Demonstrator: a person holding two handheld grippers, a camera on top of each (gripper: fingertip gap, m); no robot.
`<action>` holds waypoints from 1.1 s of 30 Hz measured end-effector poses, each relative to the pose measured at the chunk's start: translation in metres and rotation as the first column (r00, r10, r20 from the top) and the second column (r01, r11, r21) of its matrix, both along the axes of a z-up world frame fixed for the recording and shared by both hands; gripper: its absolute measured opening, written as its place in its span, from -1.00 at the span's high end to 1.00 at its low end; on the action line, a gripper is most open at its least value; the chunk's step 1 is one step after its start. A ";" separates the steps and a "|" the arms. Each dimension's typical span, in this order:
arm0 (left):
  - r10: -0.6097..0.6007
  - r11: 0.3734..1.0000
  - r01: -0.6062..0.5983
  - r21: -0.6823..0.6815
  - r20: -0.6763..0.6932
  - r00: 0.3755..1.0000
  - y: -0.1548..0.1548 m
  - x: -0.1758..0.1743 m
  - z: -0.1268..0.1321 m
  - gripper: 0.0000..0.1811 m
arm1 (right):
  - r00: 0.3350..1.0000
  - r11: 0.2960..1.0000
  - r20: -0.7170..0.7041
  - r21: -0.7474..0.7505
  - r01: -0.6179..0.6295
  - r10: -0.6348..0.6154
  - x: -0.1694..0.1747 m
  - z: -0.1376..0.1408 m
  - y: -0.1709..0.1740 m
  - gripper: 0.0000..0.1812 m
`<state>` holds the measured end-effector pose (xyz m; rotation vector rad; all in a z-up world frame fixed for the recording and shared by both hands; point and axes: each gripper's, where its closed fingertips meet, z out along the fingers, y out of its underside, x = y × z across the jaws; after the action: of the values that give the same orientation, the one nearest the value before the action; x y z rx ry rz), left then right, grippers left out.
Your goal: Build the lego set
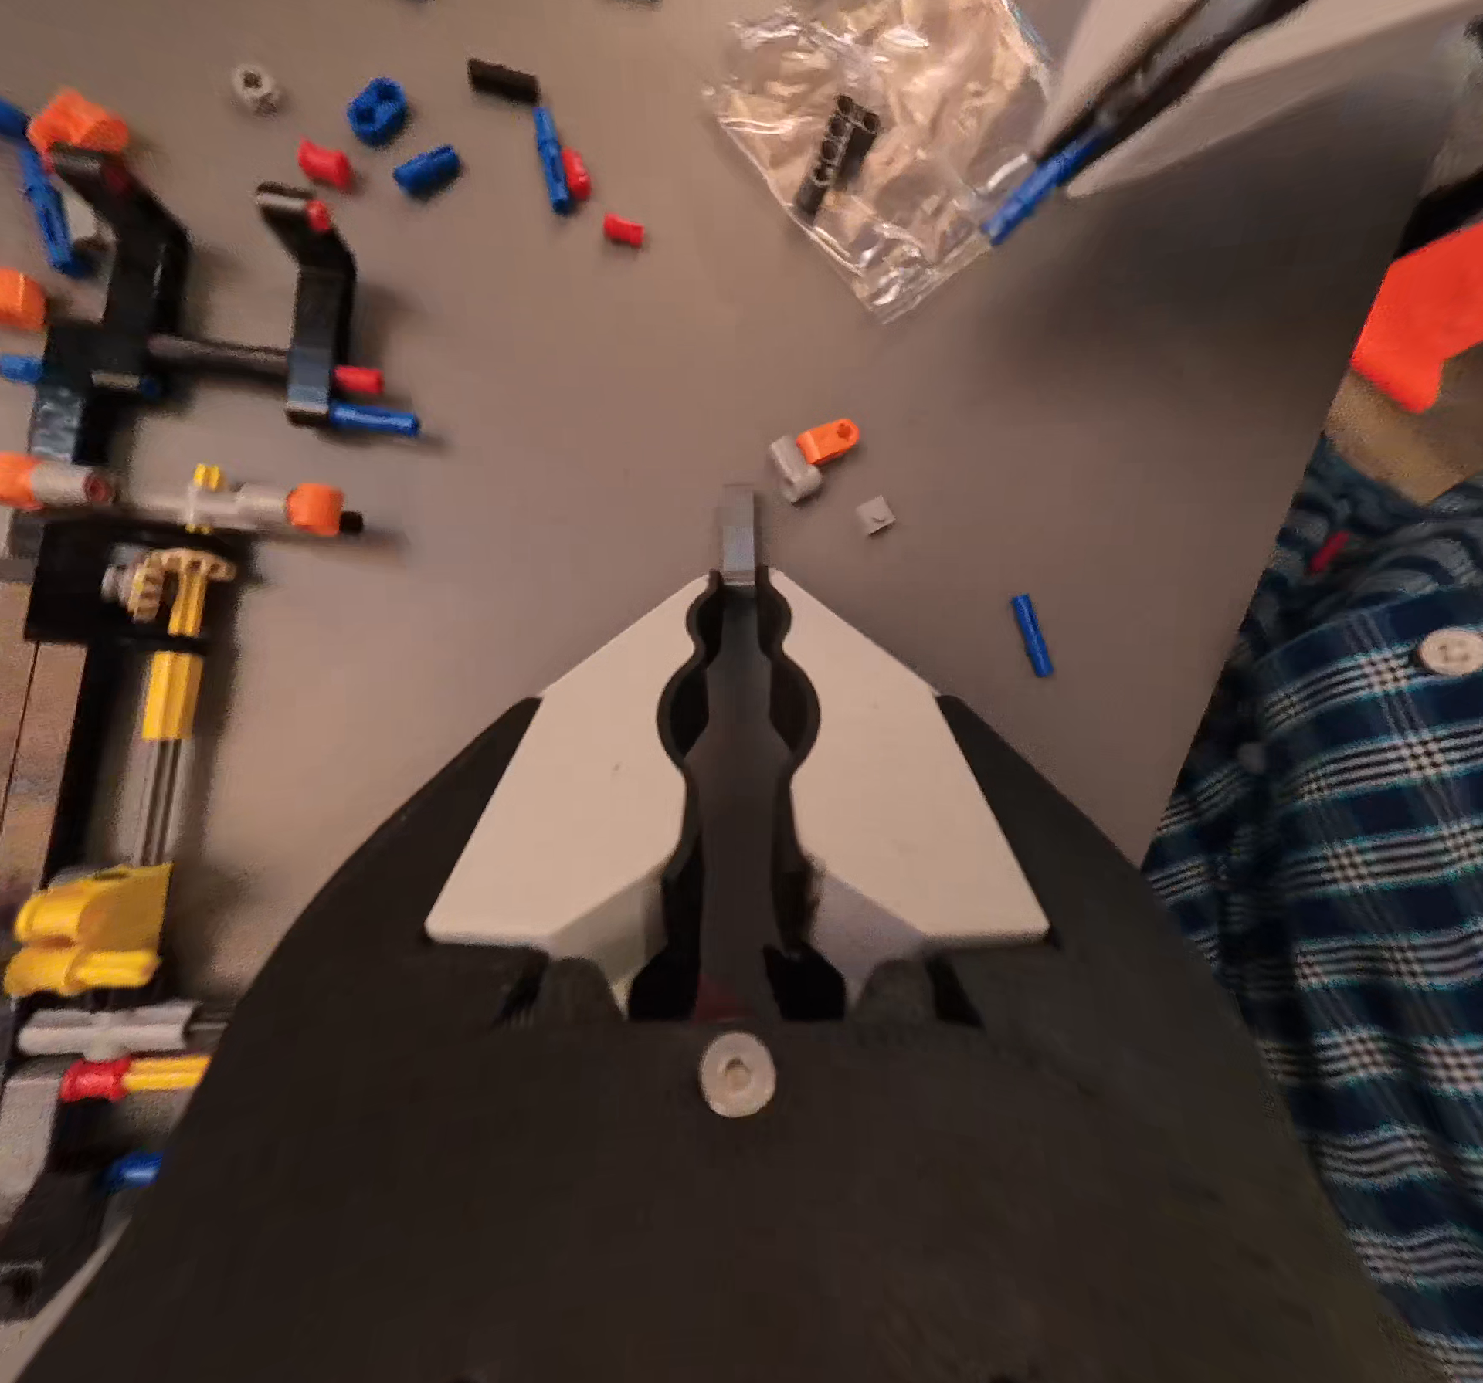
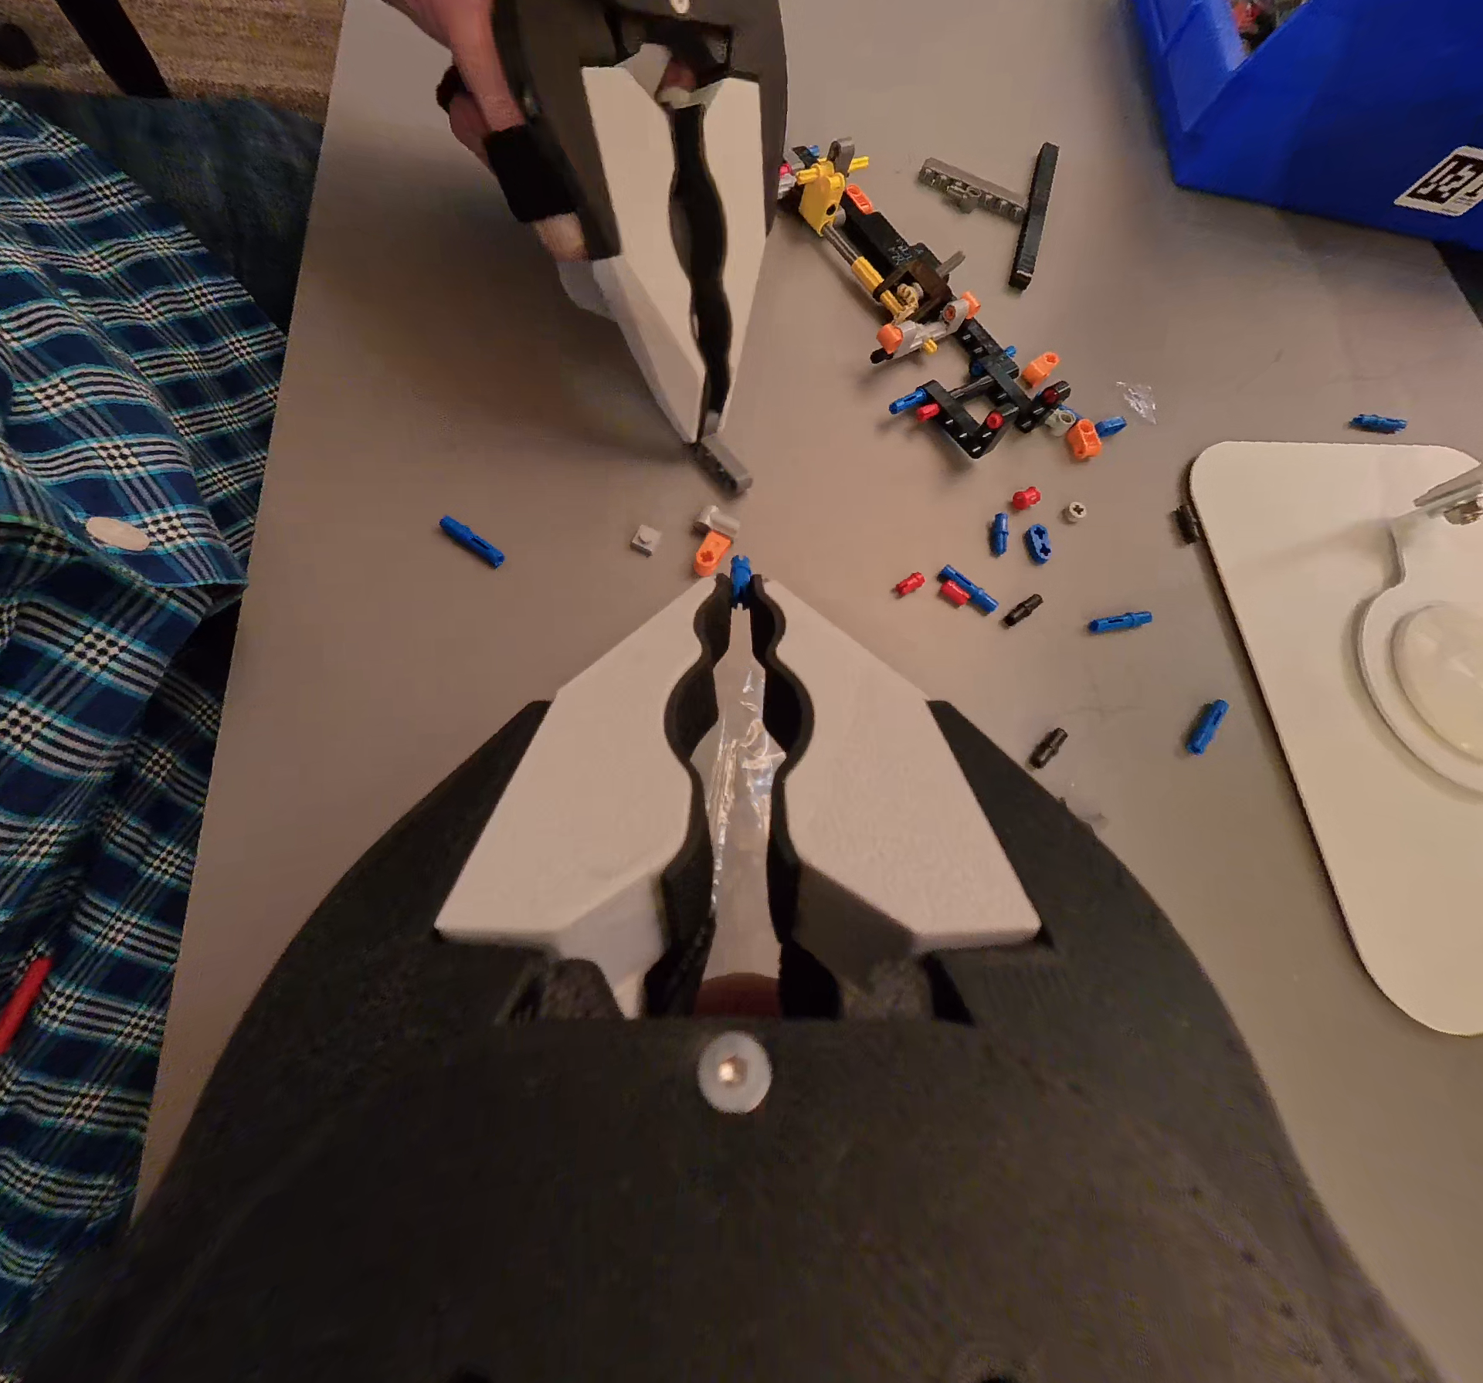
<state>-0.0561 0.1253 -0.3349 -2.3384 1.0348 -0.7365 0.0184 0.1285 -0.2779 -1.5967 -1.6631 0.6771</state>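
Pin-to-beam joining looks like the step in hand: each tool carries one half of a connection. The left tool (image 1: 738, 578) is clenched on a short grey beam (image 1: 739, 534), which sticks out past its tips; in the right wrist view the same beam (image 2: 722, 464) hangs just above the bare middle of the worktop (image 2: 883, 703). The right tool (image 2: 742, 582) is clenched on a blue pin (image 2: 740, 574), gripped near its back end with the front end free.

The two tools point at each other, tips near but apart, with a small orange-and-grey connector (image 2: 710, 546) and a tiny grey plate (image 2: 646, 540) lying on the worktop between them. The next move, I judge, calls for lining the pin's axis up with a hole in the beam, then pushing straight in while the left tool braces; both grips are at the very tips, so either part could twist.

The left tool comes down steeply from the far side, held by a hand (image 2: 473, 61). The half-built chassis (image 2: 955, 317) lies toward the far right of the worktop, loose pins scattered beside it, a blue bin (image 2: 1284, 101) at the far right corner
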 end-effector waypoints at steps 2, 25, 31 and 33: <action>0.057 0.998 -0.057 -0.014 0.010 0.998 0.006 -0.005 -0.002 0.92 | 1.000 1.000 0.001 -0.001 -0.004 0.004 -0.001 -0.001 -0.001 0.98; 0.092 0.891 0.003 0.455 -0.186 0.978 0.019 -0.008 0.007 0.85 | 0.997 0.998 0.047 0.032 -0.062 0.060 -0.029 0.001 0.005 0.98; 0.155 0.942 -0.135 0.307 -0.042 0.987 0.023 -0.011 0.005 1.00 | 0.996 0.998 0.058 0.017 -0.065 0.064 -0.029 -0.004 0.003 0.98; 0.192 0.964 -0.204 0.174 0.081 0.978 0.023 -0.011 0.007 1.00 | 0.996 0.998 0.058 0.013 -0.064 0.064 -0.028 -0.005 0.003 0.98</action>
<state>-0.0670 0.1480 -0.3279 -2.2070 0.7912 -0.6087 -0.0097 0.1320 -0.2826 -1.5719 -1.7638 0.6550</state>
